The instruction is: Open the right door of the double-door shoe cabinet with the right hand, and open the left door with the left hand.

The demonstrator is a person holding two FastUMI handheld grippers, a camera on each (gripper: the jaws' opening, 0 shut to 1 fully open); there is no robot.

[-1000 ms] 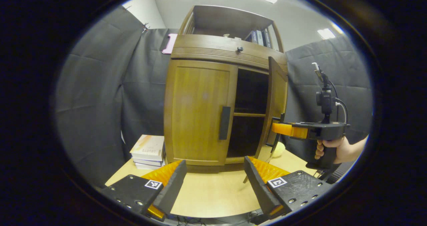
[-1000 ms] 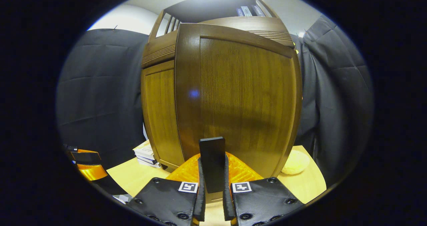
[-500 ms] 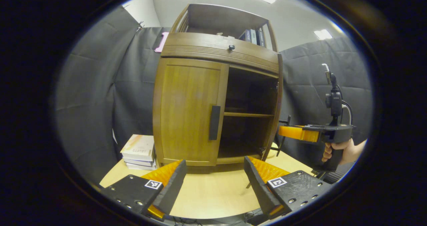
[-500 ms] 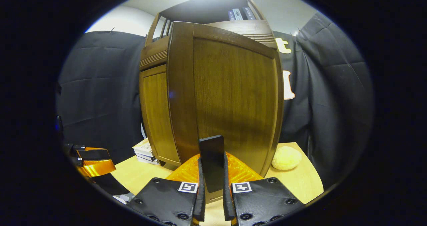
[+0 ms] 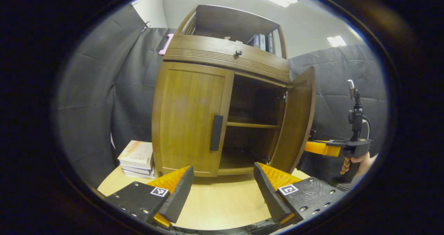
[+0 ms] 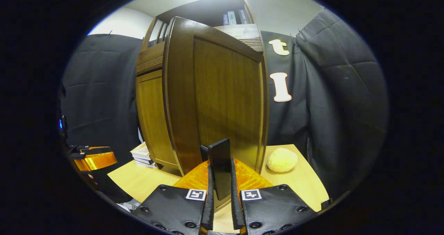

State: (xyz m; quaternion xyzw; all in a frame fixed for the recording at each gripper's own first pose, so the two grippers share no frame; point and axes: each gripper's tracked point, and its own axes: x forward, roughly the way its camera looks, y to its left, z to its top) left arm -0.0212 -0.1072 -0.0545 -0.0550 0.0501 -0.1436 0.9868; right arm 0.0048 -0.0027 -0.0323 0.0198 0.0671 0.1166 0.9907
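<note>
In the right gripper view, the right gripper (image 6: 220, 207) is closed tight on the right door's handle (image 6: 220, 167), a flat black bar standing upright between its two fingers, both pressing on it. Directly ahead of that gripper rises the right door (image 6: 222, 96) of the shoe cabinet (image 5: 222, 58), swung well out from the cabinet front. Beyond the door to the gripper's right, a pale yellow round lump (image 6: 282, 160) (soft-looking, what it is cannot be told) rests on the light wood worktop (image 6: 301, 186).

In the left gripper view, the left gripper (image 5: 222, 193) hangs above the worktop with its fingers spread wide and nothing between them. Straight ahead and a little to its left stands the left door (image 5: 189, 120), shut flat against the cabinet, its black handle (image 5: 216, 132) upright near the inner edge, well apart from the fingertips. Ahead to the right, the open half of the cabinet shows a dark inside with one shelf (image 5: 253, 125). Farther right, past the open door, a hand (image 5: 357, 162) grips the other tool's body. To the far left, a stack of books (image 5: 137, 158) lies on the worktop just beside the cabinet.
</note>
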